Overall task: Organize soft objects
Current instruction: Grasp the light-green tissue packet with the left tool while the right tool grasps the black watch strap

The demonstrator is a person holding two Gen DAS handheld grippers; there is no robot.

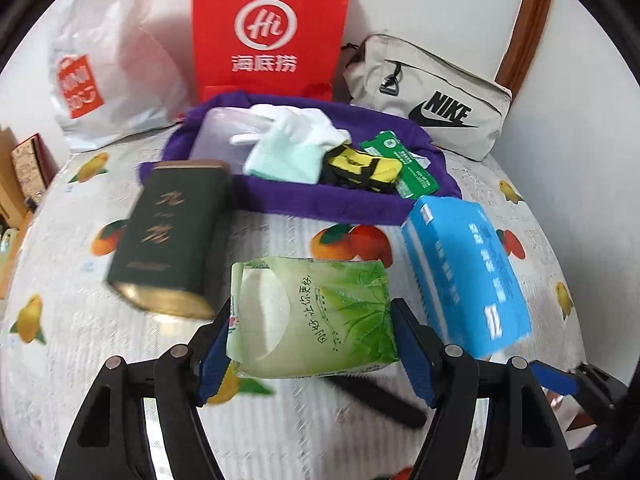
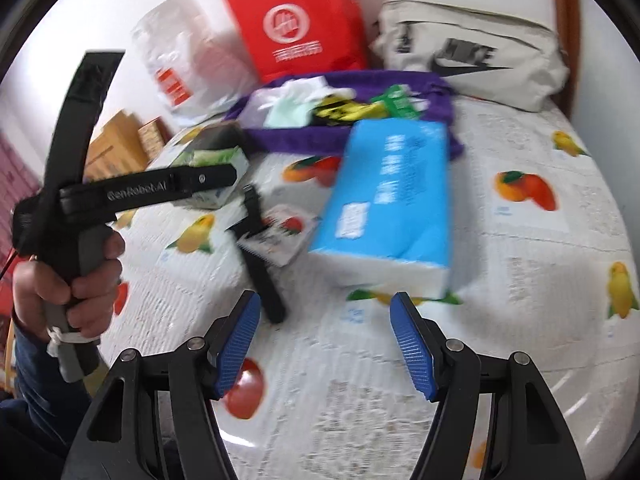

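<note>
My left gripper [image 1: 312, 320] is shut on a green tissue pack [image 1: 316, 312], its blue pads pressing both ends and holding it above the fruit-print bedspread [image 1: 280, 432]. In the right wrist view a hand [image 2: 80, 280] carries that gripper at the left, with the green tissue pack [image 2: 218, 160] in it. A blue tissue pack [image 1: 468, 272] lies to the right. My right gripper [image 2: 325, 304] is open with nothing between its pads, just short of the blue tissue pack [image 2: 388, 200]. Behind sits a purple fabric basket [image 1: 304, 204] with a white glove, a mint cloth and a yellow-black pouch.
A dark green tin [image 1: 172, 236] lies left of the basket. A black comb [image 2: 260, 264] and a small packet [image 2: 280, 236] lie on the bedspread. A red paper bag [image 1: 272, 28], a white plastic bag [image 1: 100, 72] and a grey Nike pouch [image 1: 432, 96] stand against the wall.
</note>
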